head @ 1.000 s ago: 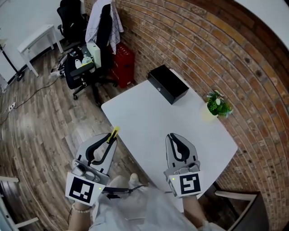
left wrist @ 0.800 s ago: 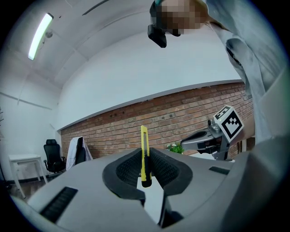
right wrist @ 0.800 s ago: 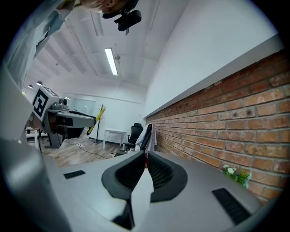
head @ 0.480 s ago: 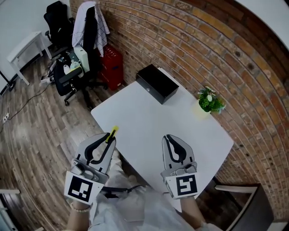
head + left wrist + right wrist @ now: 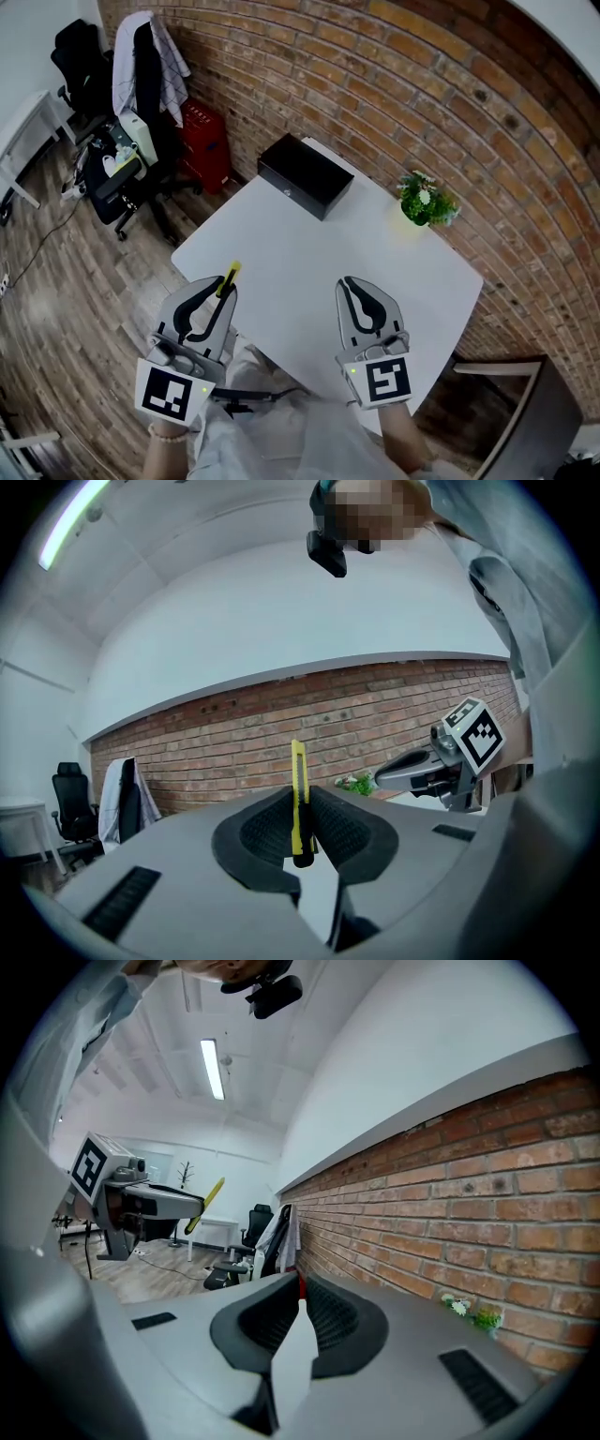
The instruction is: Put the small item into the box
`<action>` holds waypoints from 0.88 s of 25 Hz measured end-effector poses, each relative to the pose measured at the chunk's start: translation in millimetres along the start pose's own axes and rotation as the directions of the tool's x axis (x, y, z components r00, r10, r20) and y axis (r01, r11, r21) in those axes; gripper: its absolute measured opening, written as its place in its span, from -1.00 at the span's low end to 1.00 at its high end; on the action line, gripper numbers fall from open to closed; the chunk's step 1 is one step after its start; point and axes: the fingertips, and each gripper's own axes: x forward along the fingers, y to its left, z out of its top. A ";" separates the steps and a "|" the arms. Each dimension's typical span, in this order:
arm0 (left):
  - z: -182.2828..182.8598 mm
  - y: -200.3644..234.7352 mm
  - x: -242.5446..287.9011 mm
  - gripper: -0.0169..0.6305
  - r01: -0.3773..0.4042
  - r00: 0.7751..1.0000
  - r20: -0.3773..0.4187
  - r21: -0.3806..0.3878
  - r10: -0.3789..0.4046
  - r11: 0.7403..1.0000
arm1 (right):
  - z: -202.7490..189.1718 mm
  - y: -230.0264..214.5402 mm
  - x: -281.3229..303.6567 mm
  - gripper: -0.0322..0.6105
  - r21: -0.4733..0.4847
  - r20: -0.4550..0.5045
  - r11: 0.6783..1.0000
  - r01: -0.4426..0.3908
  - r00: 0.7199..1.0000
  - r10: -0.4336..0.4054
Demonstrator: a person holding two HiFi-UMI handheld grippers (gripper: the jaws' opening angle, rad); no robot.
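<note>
The left gripper, at the near left edge of the white table, is clenched on the small item, a yellow cutter that sticks out past the jaw tips. Carry it across to the black box at the far edge with a firm clamp. The box looks closed and probably needs opening first. The right gripper, near right, has its jaws pressed together on nothing.
</note>
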 end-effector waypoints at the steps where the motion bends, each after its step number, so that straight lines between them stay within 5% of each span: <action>1: -2.6 5.2 5.3 -0.74 0.000 1.000 -0.002 -0.006 0.000 1.000 | -2.7 -2.2 5.9 -0.73 0.001 -0.008 1.000 0.002 1.000 -0.002; 16: -57.0 91.7 86.3 -0.74 0.079 0.991 -0.102 -0.042 -0.083 0.996 | -57.4 -23.4 132.7 -0.73 0.064 -0.156 0.997 0.050 0.987 -0.039; 22: -80.3 123.5 112.5 -0.74 0.114 0.986 -0.117 -0.073 -0.123 0.991 | -85.6 -20.0 192.0 -0.73 -0.044 -0.197 0.998 0.053 0.978 -0.061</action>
